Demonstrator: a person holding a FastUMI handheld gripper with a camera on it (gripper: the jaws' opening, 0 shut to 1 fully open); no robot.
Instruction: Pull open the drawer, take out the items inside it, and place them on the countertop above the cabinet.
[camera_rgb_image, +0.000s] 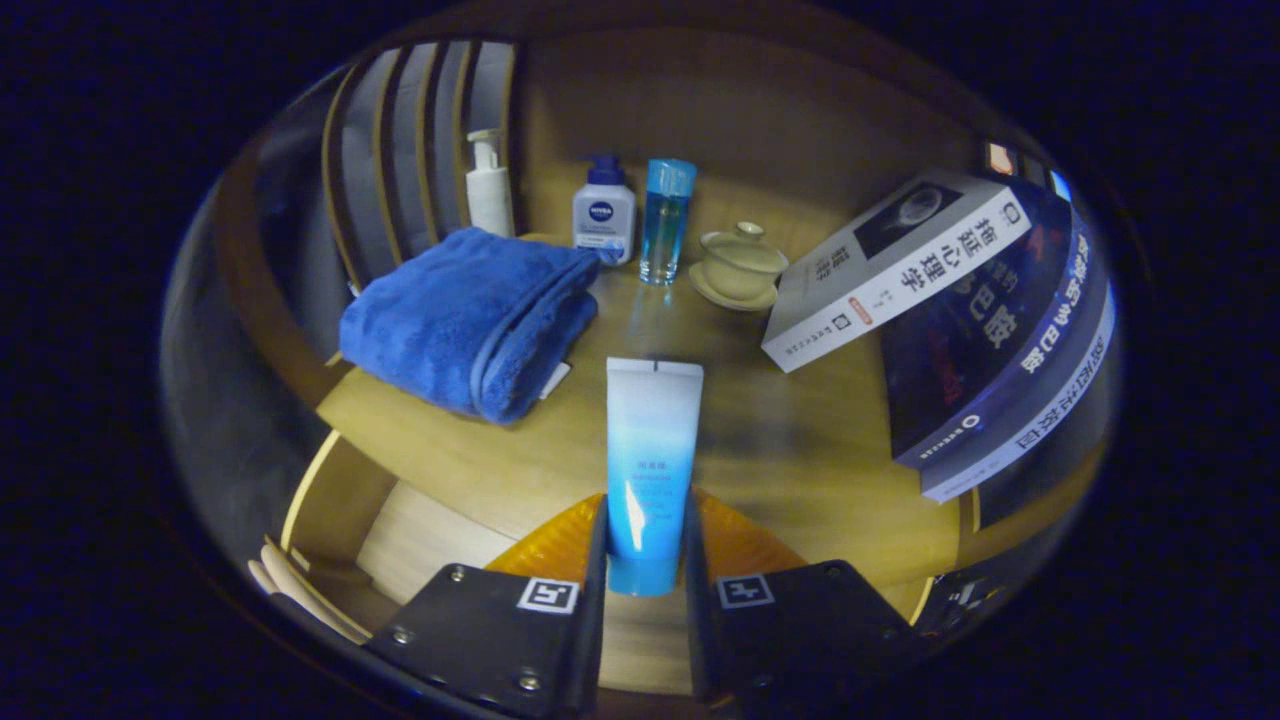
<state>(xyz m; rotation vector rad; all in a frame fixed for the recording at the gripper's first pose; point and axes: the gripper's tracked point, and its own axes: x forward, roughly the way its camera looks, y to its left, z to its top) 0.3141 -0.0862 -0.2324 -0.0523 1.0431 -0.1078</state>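
At the bottom centre of the frame, the gripper (646, 545) is clamped on a blue-and-white squeeze tube (650, 440), both fingers pressing its lower end so that the jaws stand only as far apart as the tube is wide. The tube points straight ahead from the fingers, its flat crimped end reaching out over the wooden countertop (800, 470) at mid-frame; whether it touches the surface cannot be told. Below the counter's front edge, at lower left, the open drawer (400, 540) shows its pale wooden floor and side wall. To the left of the tube, in the centre-left of the frame, a folded blue towel (465, 320) lies on the counter. Beyond it, along the back in the upper centre, stand a white pump bottle (489, 185), a white bottle with a dark blue cap (603, 212) and a clear blue bottle (665, 220), the last two just beside each other. Right of these sits a pale lidded tea bowl on its saucer (741, 265). At the right of the frame, a white-spined book (890, 270) leans on a stack of dark blue books (1010, 370).
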